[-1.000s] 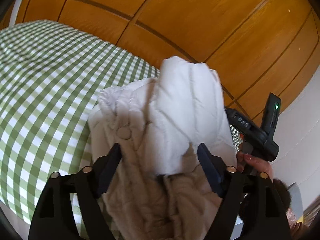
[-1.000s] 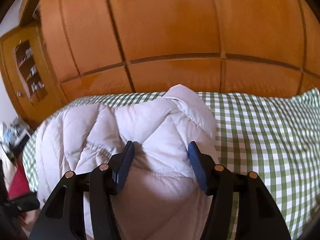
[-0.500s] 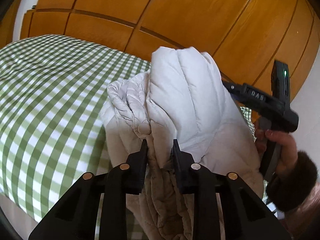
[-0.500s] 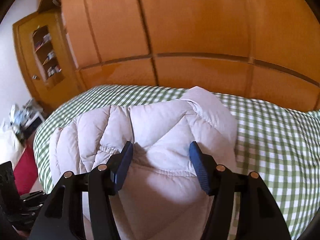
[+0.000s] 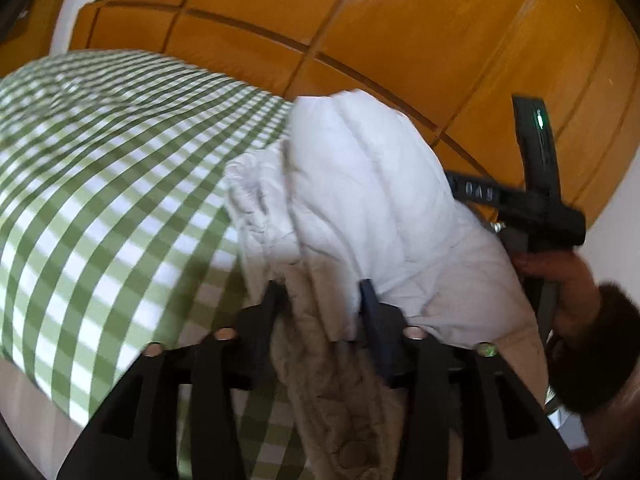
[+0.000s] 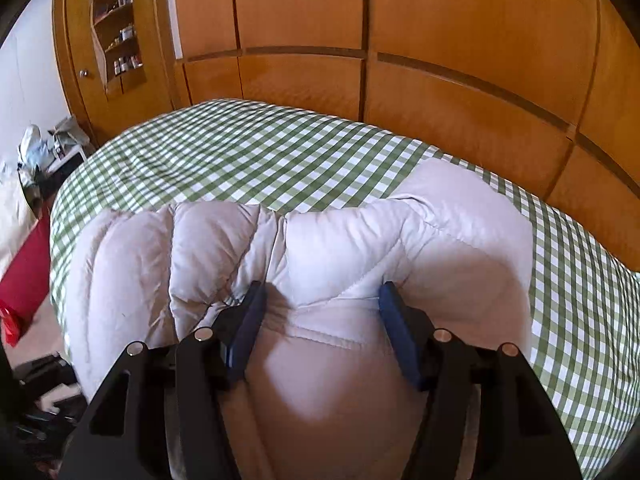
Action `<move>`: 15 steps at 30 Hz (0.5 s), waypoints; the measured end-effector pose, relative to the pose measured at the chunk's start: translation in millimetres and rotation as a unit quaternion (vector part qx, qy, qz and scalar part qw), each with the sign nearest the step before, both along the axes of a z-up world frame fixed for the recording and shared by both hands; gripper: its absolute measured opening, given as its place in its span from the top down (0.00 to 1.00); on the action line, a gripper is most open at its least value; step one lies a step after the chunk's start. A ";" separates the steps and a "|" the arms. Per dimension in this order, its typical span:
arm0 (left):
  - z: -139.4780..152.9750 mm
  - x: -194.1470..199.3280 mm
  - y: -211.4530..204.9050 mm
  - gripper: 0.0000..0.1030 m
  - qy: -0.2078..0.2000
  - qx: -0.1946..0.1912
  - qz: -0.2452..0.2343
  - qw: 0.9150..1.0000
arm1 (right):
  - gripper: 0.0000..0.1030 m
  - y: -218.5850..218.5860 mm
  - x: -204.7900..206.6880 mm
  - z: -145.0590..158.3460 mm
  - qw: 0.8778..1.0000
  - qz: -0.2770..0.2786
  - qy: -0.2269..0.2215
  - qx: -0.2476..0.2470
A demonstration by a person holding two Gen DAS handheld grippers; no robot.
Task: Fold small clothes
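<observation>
Mid-fold: our left tongs [image 5: 322,294] pinch the puffer jacket [image 5: 360,200] (bunched on the bed [image 5: 100,160]), right tongs [image 6: 320,300] gape around it, flattening left.

The right gripper [image 6: 320,300] sits low in the right wrist view, its jaws spread wide with a bunched fold of the pale quilted jacket [image 6: 344,248] between the blue pads [image 6: 250,324]. The pads touch the fabric at both sides, but the fold is not visibly squeezed. The jacket lies puffed up on a bed [image 6: 248,156] covered in green-and-white check. Behind the bed runs a wall of wooden wardrobe doors [image 6: 460,40]; a shelf cabinet [image 6: 120,36] stands at far left.
</observation>
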State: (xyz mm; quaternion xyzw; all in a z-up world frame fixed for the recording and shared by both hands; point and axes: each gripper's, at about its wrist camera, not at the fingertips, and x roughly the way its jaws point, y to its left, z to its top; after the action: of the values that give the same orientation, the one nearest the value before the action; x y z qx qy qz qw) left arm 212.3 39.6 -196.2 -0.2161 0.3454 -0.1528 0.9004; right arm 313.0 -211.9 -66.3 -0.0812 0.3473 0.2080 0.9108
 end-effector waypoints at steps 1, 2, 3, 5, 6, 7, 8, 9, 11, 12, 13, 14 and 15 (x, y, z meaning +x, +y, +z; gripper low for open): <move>-0.2 -0.9 6.1 0.49 0.005 -0.014 0.006 1.000 | 0.42 0.7 -2.4 -2.8 1.000 -0.003 -0.008 -0.003; 1.8 -2.9 14.2 0.49 0.007 -0.031 0.015 0.999 | 0.42 1.5 -4.5 -4.3 1.000 -0.006 -0.013 -0.005; 6.4 -5.7 21.3 0.49 0.004 -0.041 0.027 0.999 | 0.42 1.4 -6.5 -5.5 1.000 -0.010 -0.020 -0.007; 25.9 -14.5 33.0 0.49 -0.026 -0.037 0.064 0.997 | 0.42 1.1 -9.2 -7.1 0.999 -0.015 -0.032 -0.008; 38.9 -19.2 36.2 0.49 -0.048 -0.032 0.077 0.995 | 0.42 1.5 -10.4 -7.8 0.999 -0.018 -0.037 -0.008; 48.4 -20.7 36.6 0.49 -0.062 -0.032 0.078 0.995 | 0.42 3.0 -11.1 -8.3 0.999 -0.022 -0.042 -0.011; 63.9 -20.8 34.3 0.49 -0.081 -0.031 0.073 0.994 | 0.42 4.1 -11.6 -8.5 0.999 -0.025 -0.046 -0.014; 76.6 -19.0 29.1 0.49 -0.092 -0.027 0.067 0.993 | 0.42 5.0 -12.0 -8.6 0.998 -0.027 -0.049 -0.016; 97.8 -5.4 10.9 0.49 -0.103 -0.017 0.043 0.994 | 0.42 6.5 -13.4 -8.6 0.998 -0.032 -0.055 -0.021; 106.2 3.1 -1.7 0.49 -0.104 -0.004 0.030 0.994 | 0.42 6.7 -14.0 -8.4 0.998 -0.033 -0.057 -0.022; 110.3 10.6 -11.4 0.49 -0.102 0.007 0.023 0.994 | 0.41 5.7 -15.2 -7.9 0.997 -0.035 -0.060 -0.021; 114.0 23.2 -27.2 0.49 -0.094 0.020 0.009 0.995 | 0.41 3.3 -16.7 -6.8 0.997 -0.038 -0.064 -0.017; 112.5 33.7 -35.7 0.49 -0.085 0.019 0.000 0.996 | 0.40 0.6 -17.8 -5.7 0.997 -0.041 -0.066 -0.012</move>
State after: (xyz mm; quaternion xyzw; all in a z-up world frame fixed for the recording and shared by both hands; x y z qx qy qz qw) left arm 246.0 3.9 -83.7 -0.1855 0.2701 -0.1644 0.9304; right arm 295.1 -211.3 -72.0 -0.0910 0.2921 0.1610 0.9383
